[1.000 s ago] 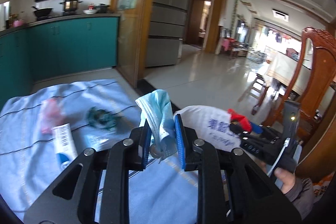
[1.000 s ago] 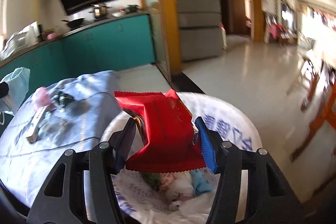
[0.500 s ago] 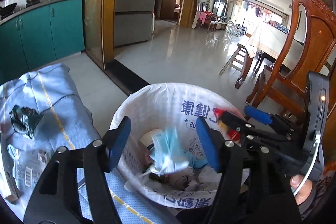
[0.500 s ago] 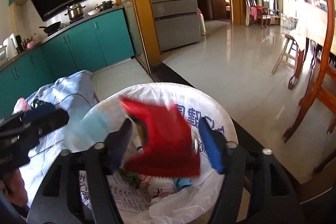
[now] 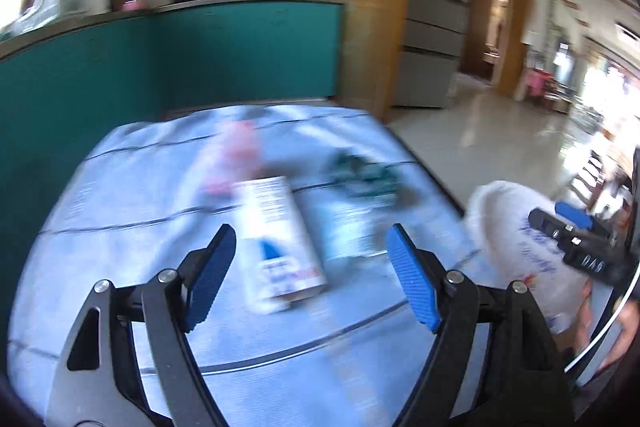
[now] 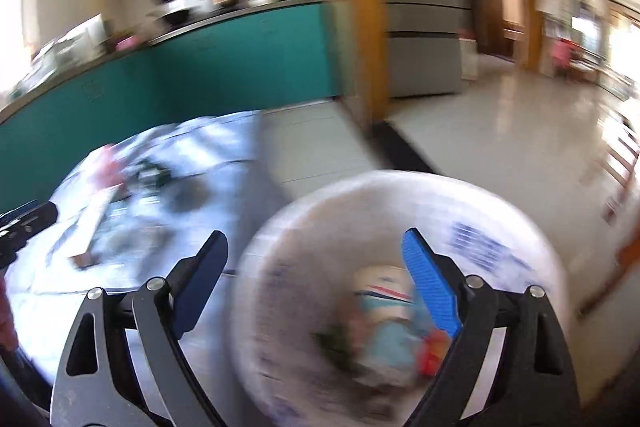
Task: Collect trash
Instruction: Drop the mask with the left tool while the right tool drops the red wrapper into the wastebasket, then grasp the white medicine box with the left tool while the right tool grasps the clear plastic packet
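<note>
Both the left gripper (image 5: 310, 277) and right gripper (image 6: 316, 281) are hanging spread and empty, the lined bin (image 6: 500, 199) is holding several scraps, while a white box (image 5: 280, 239), pink wrapper (image 5: 240, 155) and dark green wrapper (image 5: 364, 175) are lying mid-table (image 5: 120, 227) awaiting collection.

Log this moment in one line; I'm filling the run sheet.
left tool: open, empty, over white carton | right tool: open, empty, over trash bag | cloth: trash remains

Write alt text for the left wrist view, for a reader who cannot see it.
The open, empty left gripper hangs over a table under a light blue cloth, its jaws framing a white printed box. Beyond lie a blurred pink item and a dark green wrapper; at right are the white-lined trash bin and the right gripper.
</note>
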A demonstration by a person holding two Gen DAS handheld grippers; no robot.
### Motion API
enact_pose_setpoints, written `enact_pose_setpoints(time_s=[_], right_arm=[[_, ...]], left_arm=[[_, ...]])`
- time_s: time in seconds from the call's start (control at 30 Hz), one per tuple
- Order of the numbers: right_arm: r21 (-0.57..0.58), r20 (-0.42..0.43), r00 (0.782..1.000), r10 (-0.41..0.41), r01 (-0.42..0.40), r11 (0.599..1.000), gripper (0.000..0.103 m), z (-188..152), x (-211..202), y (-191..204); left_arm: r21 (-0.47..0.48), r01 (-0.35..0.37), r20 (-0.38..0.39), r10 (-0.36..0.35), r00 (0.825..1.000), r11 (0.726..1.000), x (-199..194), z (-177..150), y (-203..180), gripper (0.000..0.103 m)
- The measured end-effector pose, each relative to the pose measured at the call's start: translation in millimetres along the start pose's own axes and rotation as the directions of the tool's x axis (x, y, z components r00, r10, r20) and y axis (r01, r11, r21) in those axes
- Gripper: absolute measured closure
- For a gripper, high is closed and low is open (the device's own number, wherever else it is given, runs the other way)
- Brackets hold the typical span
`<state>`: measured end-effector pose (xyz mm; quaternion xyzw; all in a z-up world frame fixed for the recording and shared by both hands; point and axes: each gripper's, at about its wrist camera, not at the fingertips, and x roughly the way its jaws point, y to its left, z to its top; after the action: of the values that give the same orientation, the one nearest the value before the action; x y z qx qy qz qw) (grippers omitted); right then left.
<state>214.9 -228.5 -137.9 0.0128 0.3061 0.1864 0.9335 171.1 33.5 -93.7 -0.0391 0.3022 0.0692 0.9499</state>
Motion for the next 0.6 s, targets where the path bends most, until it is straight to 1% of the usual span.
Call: enact_pose_setpoints(time_s=[0.07,0.1,0.13,0.2,0.23,0.3,0.33,0.37,0.4,0.5,0.6], right_arm=[[-0.104,-0.015,0.997,0.073,-0.074,0.992,0.016,13.8,12.0,35.5],[-0.168,-0.021,0.994,0.106,-0.108,0.98,0.016,20.2,17.5,55.9],[-0.224,-0.03,0.992,0.121,-0.125,0.967,0.015,24.4,21.9,73.6],[-0.342,-0.049,0.99,0.131,-0.14,0.929,0.014,29.9,33.1,108.4],[-0.401,-0.068,0.988,0.14,-0.156,0.903,0.014,30.0,40.2,126.5],[-0.473,-0.116,0.979,0.169,-0.204,0.857,0.014,25.9,51.4,150.5],[-0.5,-0.14,0.974,0.177,-0.223,0.837,0.014,22.1,59.4,161.2],[-0.511,-0.161,0.971,0.178,-0.236,0.827,0.014,18.6,66.6,167.3],[-0.51,-0.175,0.968,0.179,-0.245,0.824,0.014,17.1,71.2,169.5],[-0.497,-0.239,0.951,0.197,-0.294,0.816,0.014,10.3,85.9,171.3],[-0.496,-0.257,0.944,0.208,-0.314,0.809,0.014,6.9,87.1,169.4]], left_arm=[[-0.023,-0.056,0.002,0.056,0.998,0.998,-10.9,-3.7,26.0,0.024],[-0.04,-0.081,0.002,0.081,0.997,0.996,-16.2,-7.0,38.8,0.024],[-0.054,-0.094,-0.001,0.094,0.996,0.994,-20.0,-7.8,49.5,0.023],[-0.081,-0.118,-0.005,0.118,0.993,0.99,-25.4,-10.1,69.1,0.023],[-0.09,-0.126,-0.004,0.127,0.992,0.988,-27.2,-9.8,76.2,0.023],[-0.107,-0.139,-0.003,0.139,0.99,0.985,-29.8,-11.0,89.2,0.023],[-0.115,-0.144,0.0,0.145,0.989,0.983,-32.7,-13.2,95.2,0.022],[-0.121,-0.148,0.002,0.149,0.989,0.982,-34.5,-13.6,98.5,0.022],[-0.123,-0.15,0.003,0.152,0.988,0.981,-36.2,-14.2,100.3,0.021],[-0.123,-0.155,-0.005,0.155,0.988,0.98,-34.5,-15.1,102.8,0.021],[-0.118,-0.142,-0.011,0.142,0.99,0.983,-31.4,-16.9,102.8,0.021]])
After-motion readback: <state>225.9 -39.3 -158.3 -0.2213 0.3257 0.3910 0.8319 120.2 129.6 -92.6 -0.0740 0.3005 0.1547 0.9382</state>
